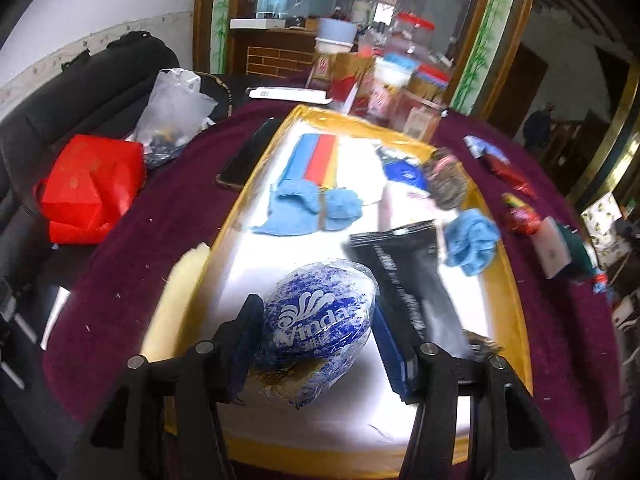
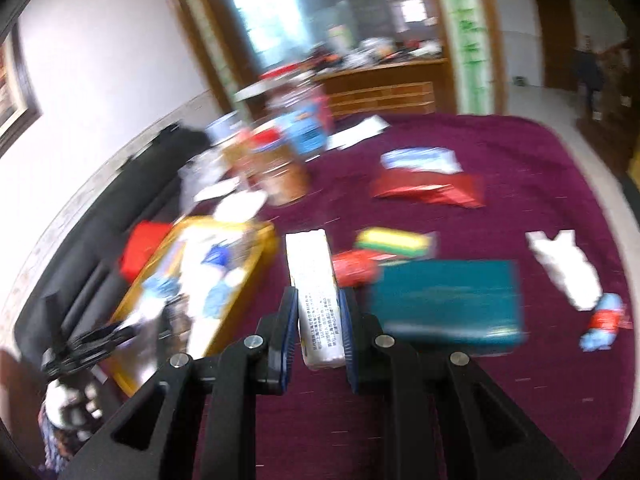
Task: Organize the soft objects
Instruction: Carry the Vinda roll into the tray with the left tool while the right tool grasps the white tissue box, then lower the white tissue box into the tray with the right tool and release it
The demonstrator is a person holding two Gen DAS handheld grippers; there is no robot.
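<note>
left wrist view. item: vinda tissue pack (image 1: 320,316), a rounded blue-and-white packet in crinkled clear film with white lettering. we find it between the fingers of the left claw (image 1: 316,340), low over the near end of the yellow-rimmed tray (image 1: 516,304). the claw stands partly spread; one pad meets the packet's left side, the other pad looks just off it, so we cannot tell whether it is truly gripped. we judge the packet light, soft and squashy, with slick film that could slide; best taken across its thick middle with modest squeeze. also in the tray: a blue knitted cloth (image 1: 296,208), a second blue cloth (image 1: 472,244) near the right rim, a black pouch (image 1: 400,272) just beside the packet, and a folded blue-and-red piece (image 1: 316,156) farther back. a red bag (image 1: 92,188) lies left of the tray on the maroon cloth of the table (image 1: 132,248).

right wrist view, blurred. item: white tissue packet (image 2: 316,296), a narrow oblong with small dark print on its face. the right claw (image 2: 320,320) is closed on its near end, pads pressing both sides, the packet held up off the maroon table with the tray at left. we judge it light and yielding; held by one end it may droop or twist, so a grip nearer the middle would be steadier. beside it lie a teal box (image 2: 448,300) and a yellow-green sponge (image 2: 396,242).
</note>
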